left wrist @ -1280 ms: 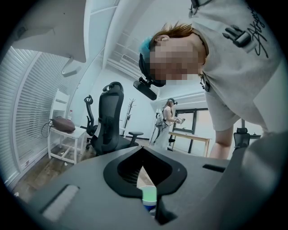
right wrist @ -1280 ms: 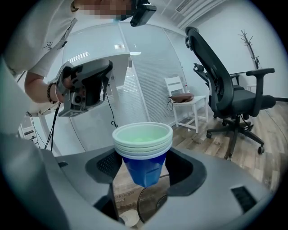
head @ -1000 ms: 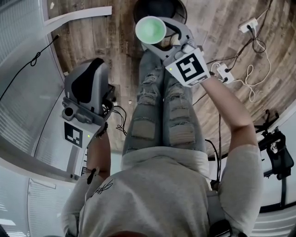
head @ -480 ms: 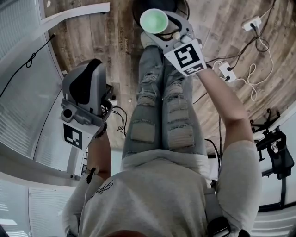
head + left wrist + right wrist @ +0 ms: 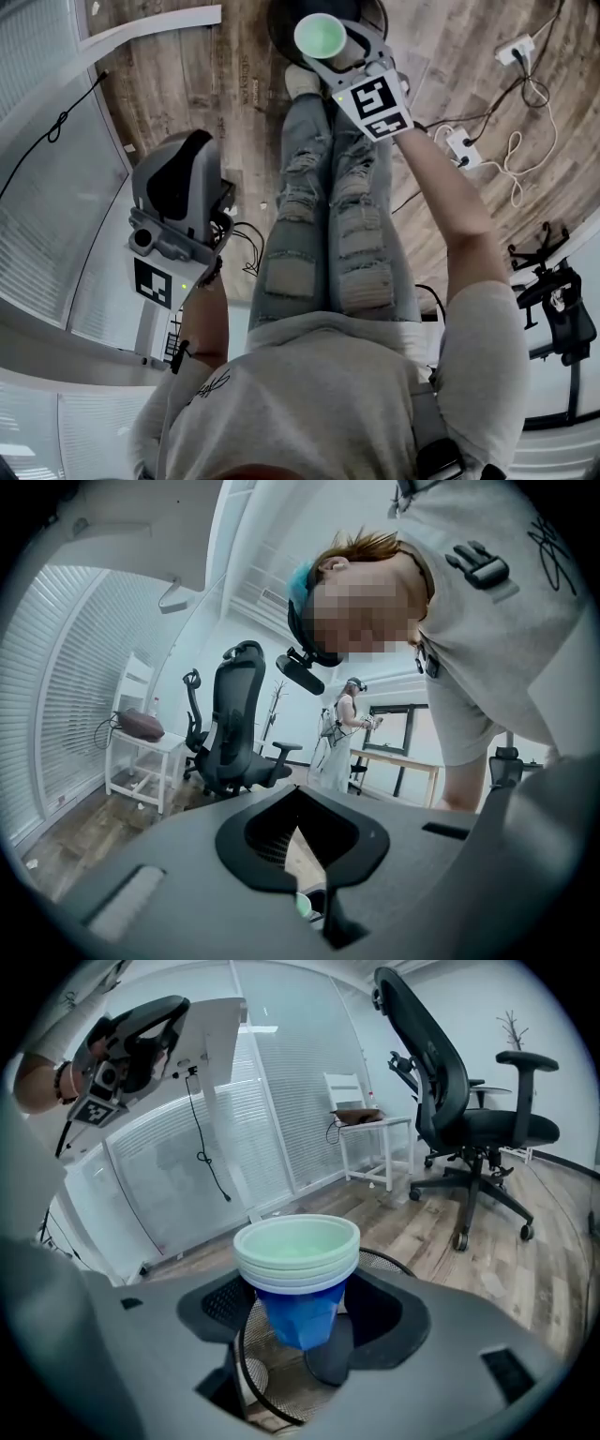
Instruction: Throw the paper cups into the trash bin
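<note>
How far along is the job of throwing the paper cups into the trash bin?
Done: the nested paper cups are picked up and sit over the wire trash bin. In hand: the right gripper is shut on the stack, upright above the bin's opening. The left gripper is shut, empty, off to the side. Left: release the cups so they fall in; the bin's contents are unclear.

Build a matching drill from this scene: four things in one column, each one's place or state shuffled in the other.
1 paper cups
2 trash bin
3 left claw
4 office chair

A standing on the wood floor
B empty, jaws together
C gripped in the right claw
D beneath the cups

Pairs: 1-C, 2-D, 3-B, 4-A
</note>
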`<act>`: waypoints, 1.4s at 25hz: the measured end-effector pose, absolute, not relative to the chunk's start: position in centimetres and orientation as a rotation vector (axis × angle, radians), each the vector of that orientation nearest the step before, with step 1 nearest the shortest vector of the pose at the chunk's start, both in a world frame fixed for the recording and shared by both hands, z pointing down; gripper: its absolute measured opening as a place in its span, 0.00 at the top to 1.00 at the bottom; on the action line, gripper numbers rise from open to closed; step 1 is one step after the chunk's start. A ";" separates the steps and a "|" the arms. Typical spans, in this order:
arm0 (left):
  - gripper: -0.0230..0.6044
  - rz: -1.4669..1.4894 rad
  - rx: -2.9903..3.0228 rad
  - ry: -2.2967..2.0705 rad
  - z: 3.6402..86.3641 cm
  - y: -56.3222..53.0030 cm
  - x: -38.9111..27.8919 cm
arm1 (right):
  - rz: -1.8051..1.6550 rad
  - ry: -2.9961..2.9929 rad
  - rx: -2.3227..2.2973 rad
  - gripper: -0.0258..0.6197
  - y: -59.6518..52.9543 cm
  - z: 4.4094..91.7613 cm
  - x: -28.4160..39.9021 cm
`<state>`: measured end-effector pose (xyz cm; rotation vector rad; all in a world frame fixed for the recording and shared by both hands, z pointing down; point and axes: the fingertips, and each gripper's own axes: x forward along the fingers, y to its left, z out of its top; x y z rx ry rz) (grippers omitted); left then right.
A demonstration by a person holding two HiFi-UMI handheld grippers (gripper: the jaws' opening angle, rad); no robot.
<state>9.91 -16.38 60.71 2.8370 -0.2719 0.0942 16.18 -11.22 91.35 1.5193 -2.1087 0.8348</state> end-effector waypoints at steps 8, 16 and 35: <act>0.96 0.116 2.832 -0.261 61.5 -16.2 9.4 | 0.893 -2.036 1.507 0.49 -11.1 94.4 16.1; 0.96 0.109 2.856 -0.254 61.6 -16.4 9.4 | 0.936 -1.952 1.473 0.49 -10.9 97.6 16.2; 0.96 0.152 2.843 -0.283 63.2 -16.3 9.0 | 1.039 -1.869 1.426 0.49 -10.6 101.3 16.7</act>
